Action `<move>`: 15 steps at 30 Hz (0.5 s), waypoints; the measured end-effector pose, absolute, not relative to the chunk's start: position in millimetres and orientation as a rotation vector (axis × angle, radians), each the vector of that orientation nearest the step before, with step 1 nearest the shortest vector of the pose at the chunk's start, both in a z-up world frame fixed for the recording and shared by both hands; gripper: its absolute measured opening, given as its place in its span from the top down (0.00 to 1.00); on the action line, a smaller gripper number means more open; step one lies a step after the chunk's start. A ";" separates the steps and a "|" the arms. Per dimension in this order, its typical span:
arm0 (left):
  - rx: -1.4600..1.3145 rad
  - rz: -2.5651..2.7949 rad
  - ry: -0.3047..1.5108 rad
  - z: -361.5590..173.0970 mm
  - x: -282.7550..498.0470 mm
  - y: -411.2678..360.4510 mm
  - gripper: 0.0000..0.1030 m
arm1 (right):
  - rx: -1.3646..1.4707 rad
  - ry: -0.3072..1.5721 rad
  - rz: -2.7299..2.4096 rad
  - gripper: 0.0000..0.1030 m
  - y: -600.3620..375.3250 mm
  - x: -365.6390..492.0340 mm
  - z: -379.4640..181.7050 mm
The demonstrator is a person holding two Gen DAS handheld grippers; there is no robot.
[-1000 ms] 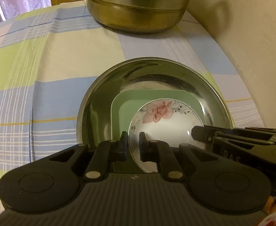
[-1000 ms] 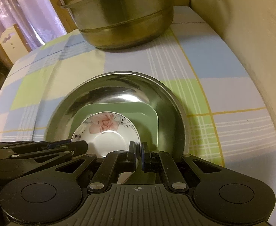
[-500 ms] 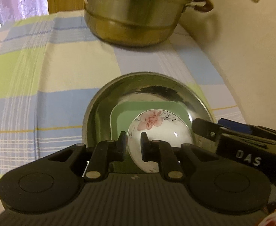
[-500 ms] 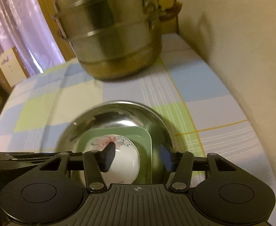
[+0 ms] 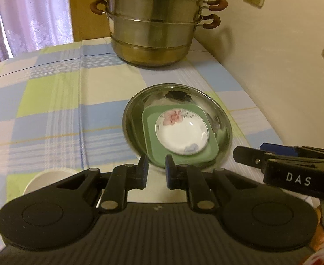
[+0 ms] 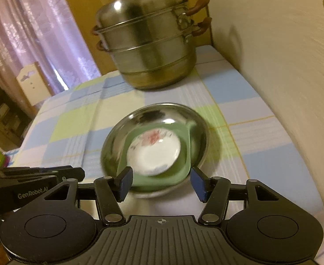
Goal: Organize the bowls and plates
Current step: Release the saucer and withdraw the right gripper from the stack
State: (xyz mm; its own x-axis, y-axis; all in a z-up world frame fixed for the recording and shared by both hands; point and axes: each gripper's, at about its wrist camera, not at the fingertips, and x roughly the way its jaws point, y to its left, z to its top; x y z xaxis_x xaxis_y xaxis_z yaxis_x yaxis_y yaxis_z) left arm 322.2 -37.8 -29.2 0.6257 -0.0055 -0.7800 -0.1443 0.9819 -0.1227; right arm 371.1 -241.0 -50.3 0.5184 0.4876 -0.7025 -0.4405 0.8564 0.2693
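We are looking at a nested stack: a wide steel bowl (image 5: 177,101) sitting on the checked tablecloth (image 5: 51,114), a green square plate (image 5: 179,154) lying inside it, and a small white floral bowl (image 5: 180,135) resting on the plate. We are judging the steel bowl stiff, light and slick at its thin rim, which is the natural place to pinch it. The green plate is looking rigid, with a raised edge to take hold of. The floral bowl is seeming glazed, slippery and breakable, so its lip is wanting a gentle pinch.

The left gripper (image 5: 157,172) is showing a narrow gap with nothing between its pads. The right gripper (image 6: 161,184) has just been opening and is standing wide, empty.

A steamer pot (image 5: 155,22) is standing at the table's far end beside a cream wall (image 5: 283,66); a white cup (image 5: 49,177) is sitting near us.
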 end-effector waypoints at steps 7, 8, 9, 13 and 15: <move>-0.174 0.132 0.860 -10.4 273.0 -59.7 0.87 | -0.017 0.827 0.591 0.43 -251.5 325.6 -36.2; -0.170 0.138 0.853 -7.3 266.5 -63.9 0.87 | -0.039 0.815 0.590 0.43 -252.4 318.6 -34.2; -0.167 0.145 0.847 -4.6 259.9 -68.4 0.87 | -0.062 0.801 0.593 0.43 -252.9 310.8 -32.2; -0.160 0.171 0.825 4.4 231.5 -85.0 0.84 | -0.130 0.766 0.615 0.43 -259.8 279.7 -27.5; -0.162 0.182 0.817 7.4 218.5 -93.6 0.84 | -0.137 0.765 0.635 0.43 -265.9 267.0 -27.7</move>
State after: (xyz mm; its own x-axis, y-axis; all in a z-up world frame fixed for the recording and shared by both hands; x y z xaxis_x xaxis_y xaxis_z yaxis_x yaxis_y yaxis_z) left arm 218.5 -93.6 7.4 0.6700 0.0987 -0.7357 -0.2231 0.9721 -0.0727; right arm 267.0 -265.9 -27.7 0.5458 0.4857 -0.6828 -0.5819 0.8061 0.1082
